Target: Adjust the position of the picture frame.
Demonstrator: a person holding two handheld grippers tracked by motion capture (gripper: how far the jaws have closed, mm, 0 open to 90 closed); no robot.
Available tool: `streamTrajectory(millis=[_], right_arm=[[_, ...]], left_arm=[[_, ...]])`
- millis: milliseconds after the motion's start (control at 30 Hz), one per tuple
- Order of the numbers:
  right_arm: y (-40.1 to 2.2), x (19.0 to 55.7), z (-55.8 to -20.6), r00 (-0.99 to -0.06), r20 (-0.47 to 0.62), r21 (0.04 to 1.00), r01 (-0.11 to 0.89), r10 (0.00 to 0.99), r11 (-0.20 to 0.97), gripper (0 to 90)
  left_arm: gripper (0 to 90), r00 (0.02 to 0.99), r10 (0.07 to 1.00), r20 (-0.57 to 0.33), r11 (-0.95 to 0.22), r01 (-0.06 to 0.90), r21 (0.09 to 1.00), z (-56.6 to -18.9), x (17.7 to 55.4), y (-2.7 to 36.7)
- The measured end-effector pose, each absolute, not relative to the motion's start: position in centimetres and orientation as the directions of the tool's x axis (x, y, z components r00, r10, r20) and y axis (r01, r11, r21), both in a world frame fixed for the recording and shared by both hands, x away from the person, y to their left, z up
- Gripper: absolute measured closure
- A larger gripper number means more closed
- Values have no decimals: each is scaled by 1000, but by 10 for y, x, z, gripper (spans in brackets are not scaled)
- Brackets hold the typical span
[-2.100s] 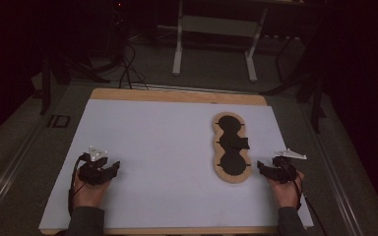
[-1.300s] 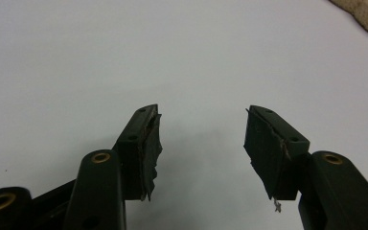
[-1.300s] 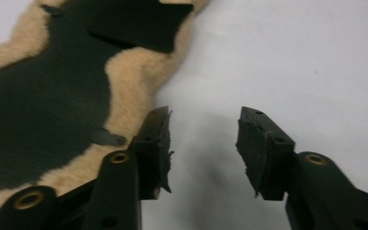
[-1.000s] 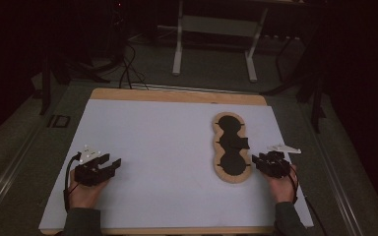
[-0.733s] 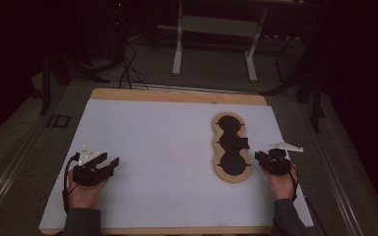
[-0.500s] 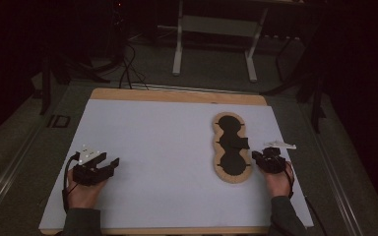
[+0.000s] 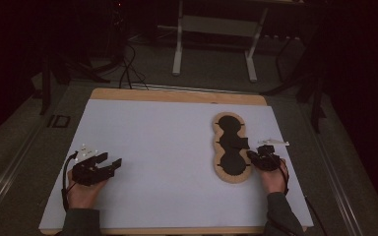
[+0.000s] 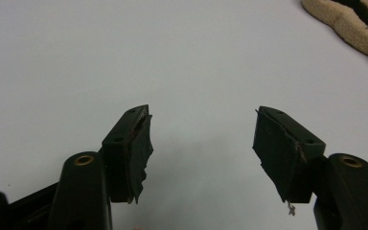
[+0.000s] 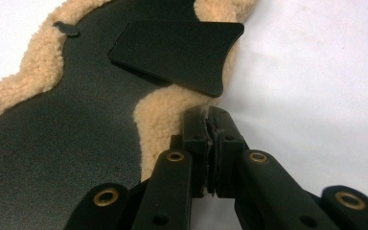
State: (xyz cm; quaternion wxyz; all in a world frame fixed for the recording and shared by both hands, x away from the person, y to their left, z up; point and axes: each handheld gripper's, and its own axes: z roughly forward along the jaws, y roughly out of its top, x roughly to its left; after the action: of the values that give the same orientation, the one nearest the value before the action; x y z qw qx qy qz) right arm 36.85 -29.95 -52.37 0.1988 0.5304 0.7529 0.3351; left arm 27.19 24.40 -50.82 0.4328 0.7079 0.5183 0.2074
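A peanut-shaped pad (image 7: pixel 232 160) lies on the right half of the white table (image 7: pixel 157 132), black in the middle with a tan fleece rim (image 9: pixel 159 115). A loose black flap (image 9: pixel 182 52) rests across its narrow waist, pointing over the right rim. My right gripper (image 9: pixel 210 117) is shut, its tips against the outer fleece edge just below the flap; I see nothing clearly held between them. In the high view the right gripper (image 7: pixel 252 156) sits at the pad's right side. My left gripper (image 7: pixel 110 160) lies open on bare table at the left, with nothing between its jaws (image 8: pixel 203 139).
The white sheet lies on a wooden board whose edge (image 7: pixel 177 95) shows at the far side. Beyond the table a metal stand (image 7: pixel 214 29) and floor cables (image 7: pixel 128 73) sit in the dark. A corner of the fleece pad (image 8: pixel 350 21) shows at the left gripper view's top right.
The right gripper slid left from the open table up to the pad's right rim. The left hand shifted slightly toward the table's front left and stayed open.
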Motion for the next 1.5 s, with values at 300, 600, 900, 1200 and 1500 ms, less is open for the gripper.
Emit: streamTrajectory(millis=[300, 600, 900, 1200, 1500], right_arm=[[-299, 369, -524, -387, 64, 704, 671, 920, 233, 898], [-301, 368, -524, -417, 91, 697, 675, 904, 242, 899], [-297, 365, -524, -446, 93, 693, 671, 890, 264, 899], [-291, 360, -524, -484, 90, 690, 661, 871, 296, 899], [-281, 353, -523, -528, 80, 680, 649, 846, 341, 900]], left_arm=[[359, 387, 909, -153, -108, 575, 811, -510, 274, 241], [333, 388, 908, -161, -111, 592, 798, -512, 276, 239], [295, 399, 904, -152, -127, 590, 798, -513, 276, 237], [276, 394, 908, -145, -133, 596, 792, -513, 277, 237], [242, 393, 908, -148, -126, 591, 797, -513, 277, 238]])
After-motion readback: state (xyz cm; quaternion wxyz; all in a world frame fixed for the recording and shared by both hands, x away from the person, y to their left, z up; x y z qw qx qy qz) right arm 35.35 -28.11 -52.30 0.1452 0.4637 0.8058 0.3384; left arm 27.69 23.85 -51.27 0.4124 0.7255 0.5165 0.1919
